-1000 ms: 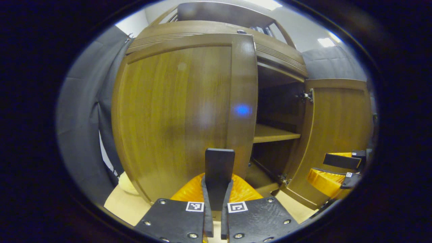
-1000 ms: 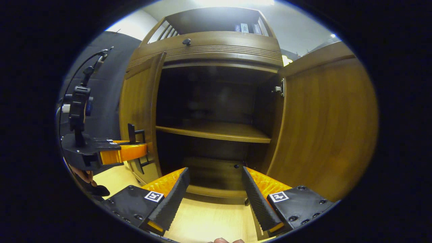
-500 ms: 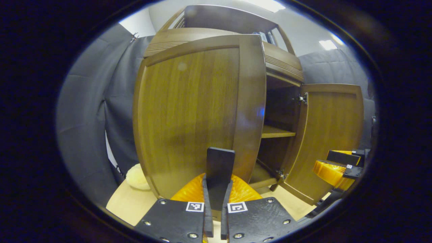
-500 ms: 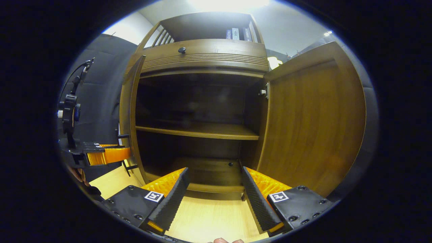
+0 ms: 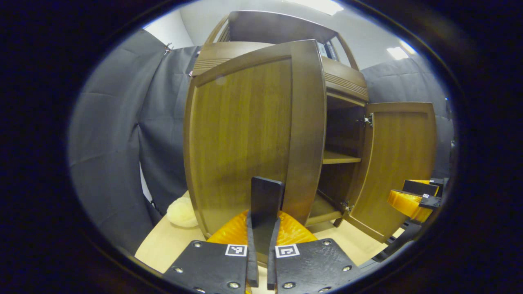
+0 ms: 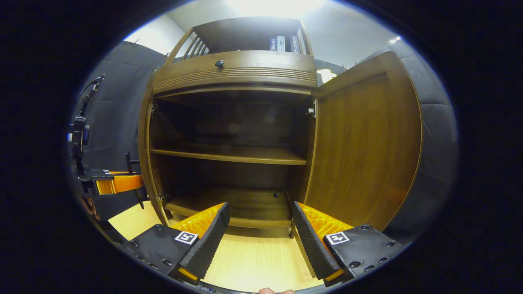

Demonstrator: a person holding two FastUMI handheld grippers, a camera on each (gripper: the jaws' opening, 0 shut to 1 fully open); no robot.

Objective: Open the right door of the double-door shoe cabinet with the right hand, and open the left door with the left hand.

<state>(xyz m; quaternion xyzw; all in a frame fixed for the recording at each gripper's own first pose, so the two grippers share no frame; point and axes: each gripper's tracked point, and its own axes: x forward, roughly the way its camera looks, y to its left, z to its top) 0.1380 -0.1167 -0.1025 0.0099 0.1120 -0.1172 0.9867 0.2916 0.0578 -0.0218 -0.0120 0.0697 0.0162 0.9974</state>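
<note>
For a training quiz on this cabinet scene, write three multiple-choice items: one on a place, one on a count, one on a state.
1. Where do the books stand?
A. on the floor
B. in the cabinet's open top compartment
C. between a gripper's fingers

2. How many shelf boards divide the space behind the doors?
A. one
B. two
C. three

3. The right gripper is:
A. shut on a handle
B. open, holding nothing
C. shut, empty

Answers:
1 B, their spines stand upright above the drawer front.
2 A, a single board crosses the dark interior.
3 B, its fingers stand wide apart with bare floor between them.
</note>
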